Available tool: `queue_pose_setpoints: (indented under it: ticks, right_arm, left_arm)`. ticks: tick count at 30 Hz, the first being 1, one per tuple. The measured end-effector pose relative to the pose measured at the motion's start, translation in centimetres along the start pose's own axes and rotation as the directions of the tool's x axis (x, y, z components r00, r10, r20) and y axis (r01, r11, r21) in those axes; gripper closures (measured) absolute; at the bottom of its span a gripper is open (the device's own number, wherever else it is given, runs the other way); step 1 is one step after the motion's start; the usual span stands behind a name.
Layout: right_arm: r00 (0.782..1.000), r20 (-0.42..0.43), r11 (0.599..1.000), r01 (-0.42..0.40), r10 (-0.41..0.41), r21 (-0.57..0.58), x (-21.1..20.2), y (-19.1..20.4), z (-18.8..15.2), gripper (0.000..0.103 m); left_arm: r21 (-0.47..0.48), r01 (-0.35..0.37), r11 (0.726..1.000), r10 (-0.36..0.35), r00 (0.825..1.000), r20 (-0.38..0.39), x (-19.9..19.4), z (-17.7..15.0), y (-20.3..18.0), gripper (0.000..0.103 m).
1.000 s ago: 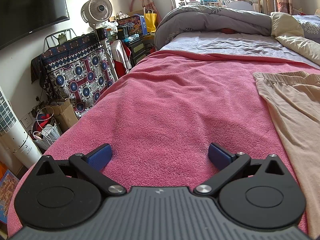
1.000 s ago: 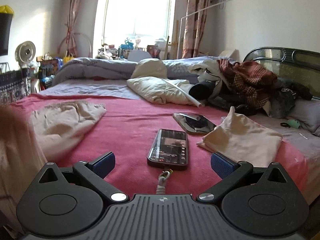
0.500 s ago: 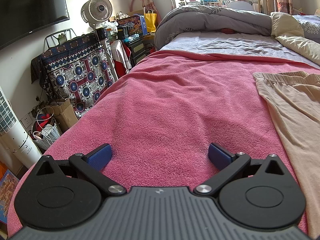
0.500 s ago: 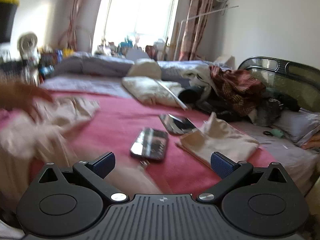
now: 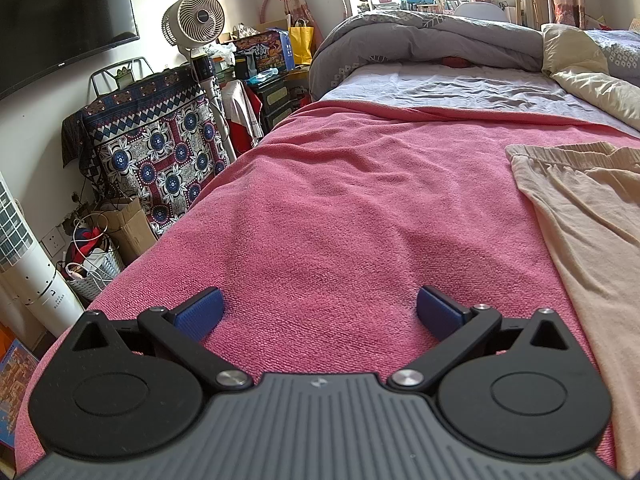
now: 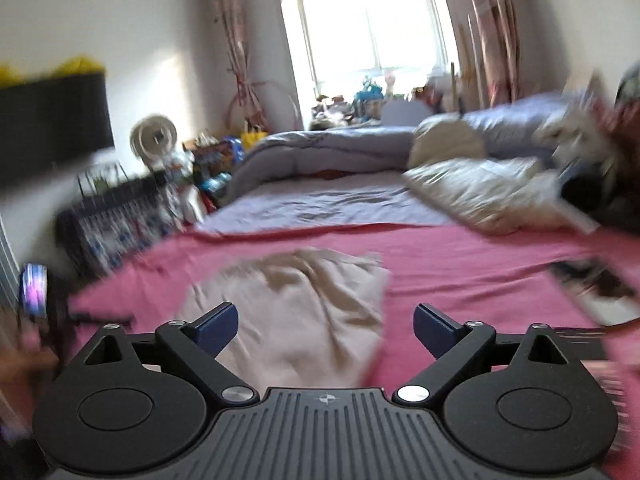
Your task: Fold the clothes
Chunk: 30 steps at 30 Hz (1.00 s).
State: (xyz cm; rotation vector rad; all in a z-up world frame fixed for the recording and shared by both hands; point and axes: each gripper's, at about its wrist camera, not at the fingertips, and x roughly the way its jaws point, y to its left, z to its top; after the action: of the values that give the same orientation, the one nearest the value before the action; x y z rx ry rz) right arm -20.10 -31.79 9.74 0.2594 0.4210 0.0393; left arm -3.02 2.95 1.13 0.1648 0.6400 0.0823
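On the pink blanket that covers the near half of the bed lies the task's thing, a beige garment with an elastic waistband, spread flat but wrinkled; the left wrist view shows it at the blanket's right side. The left gripper hangs low over bare blanket beside the garment, jaws wide apart and holding nothing. The right gripper is aimed at the garment, its jaws wide but closing, with nothing pressed between its pads; cloth shows only beyond them. That view is smeared by motion, so a hasty pinch could miss the hem, or catch the blanket's pile along with the cloth and drag both into the fold. A phone lies on the blanket to the garment's right, near enough that a swept sleeve or gripper might knock it. With the left gripper off the cloth, a one-sided lift would likely skew the fold. No writing can be read: marks on the fan and on the boxes behind it are too small, and the right view is too blurred.
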Motion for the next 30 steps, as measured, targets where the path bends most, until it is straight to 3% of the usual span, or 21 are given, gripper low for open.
queue_pose_setpoints:
  ticks: [3,7,10,12,14,16,20,25,27,29,30]
  right_arm:
    - [1.000,-0.012,1.000,-0.017,0.017,0.024,2.4,-1.0,1.3,0.011]
    - [1.000,-0.026,0.996,0.000,-0.002,-0.092,5.3,-1.2,1.7,0.008]
    - [0.999,-0.049,0.995,-0.023,0.018,-0.100,8.0,-2.5,1.6,0.002]
    - [0.995,-0.088,0.996,-0.054,0.047,-0.075,10.6,-4.1,2.0,0.002]
    - [0.992,-0.118,0.995,-0.055,0.046,-0.078,13.3,-5.6,2.2,0.002]
    - [0.989,-0.147,0.995,-0.034,0.019,-0.099,16.0,-6.4,2.4,0.003]
    - [0.980,-0.199,0.997,-0.013,-0.003,-0.079,19.9,-7.9,2.7,0.007]
    - [0.951,-0.308,0.999,-0.023,0.013,-0.028,22.4,-8.4,3.2,0.018]
    - [0.939,-0.344,1.000,-0.020,0.012,-0.020,22.9,-8.3,3.7,0.021]
    - [0.932,-0.364,1.000,-0.014,0.010,-0.007,23.5,-8.6,4.3,0.021]
    - [0.929,-0.370,1.000,-0.008,0.005,-0.006,23.9,-8.7,4.6,0.021]
  left_arm:
    - [0.002,-0.004,1.000,0.004,1.000,-0.001,0.0,0.1,0.0,0.000]
    - [-0.016,0.002,1.000,-0.002,1.000,-0.007,-0.1,0.5,0.1,0.001]
    - [-0.046,0.095,0.994,-0.093,0.995,0.044,-1.5,1.0,0.3,0.001]
    - [-0.022,0.208,0.978,-0.205,0.973,0.104,-2.5,1.6,-0.4,0.001]
    - [0.048,0.327,0.944,-0.330,0.935,0.128,-2.6,2.9,-2.0,0.000]
    - [0.094,0.387,0.917,-0.395,0.914,0.091,-1.2,4.4,-3.9,0.000]
    - [0.084,0.385,0.919,-0.383,0.923,-0.037,3.2,7.1,-6.8,0.001]
    - [-0.016,0.510,0.860,-0.508,0.854,-0.114,5.7,10.5,-7.8,0.001]
    - [-0.038,0.527,0.849,-0.527,0.839,-0.140,6.5,11.5,-8.5,0.001]
    - [-0.033,0.521,0.853,-0.518,0.836,-0.181,7.9,12.2,-9.5,0.002]
    - [-0.026,0.516,0.856,-0.510,0.836,-0.203,8.7,12.4,-10.1,0.009]
